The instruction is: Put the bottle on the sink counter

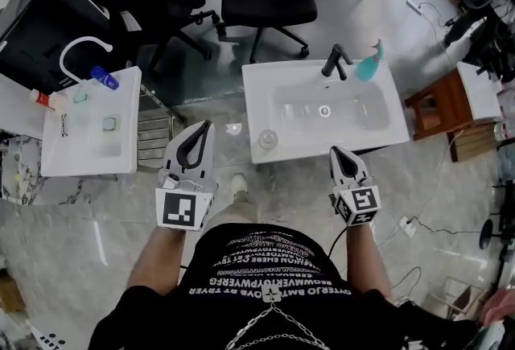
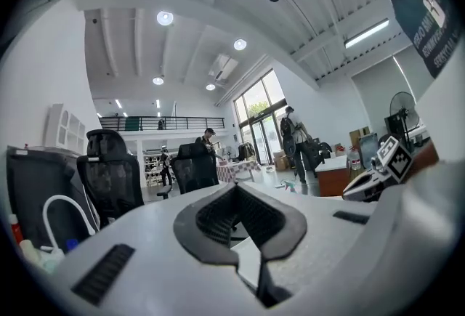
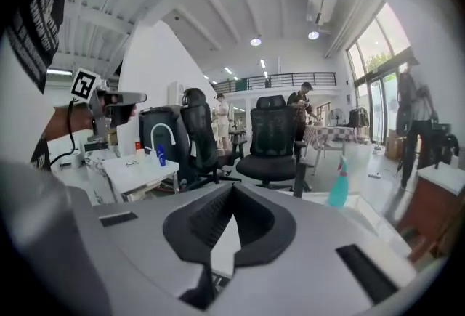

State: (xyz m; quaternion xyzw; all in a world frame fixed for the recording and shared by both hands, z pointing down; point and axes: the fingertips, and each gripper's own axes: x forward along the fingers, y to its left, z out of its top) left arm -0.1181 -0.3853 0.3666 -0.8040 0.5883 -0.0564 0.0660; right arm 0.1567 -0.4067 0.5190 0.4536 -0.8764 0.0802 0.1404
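Just below the camera is the person's black shirt (image 1: 265,280), and ahead of it the left tool (image 1: 203,129) and right tool (image 1: 335,152) hover over the floor (image 1: 96,220), each clenched on nothing, near the front edge of the white sink counter (image 1: 261,95). A teal spray bottle (image 1: 370,63) stands upright at that counter's back edge, just beside the black faucet (image 1: 335,61), well apart from both tools.
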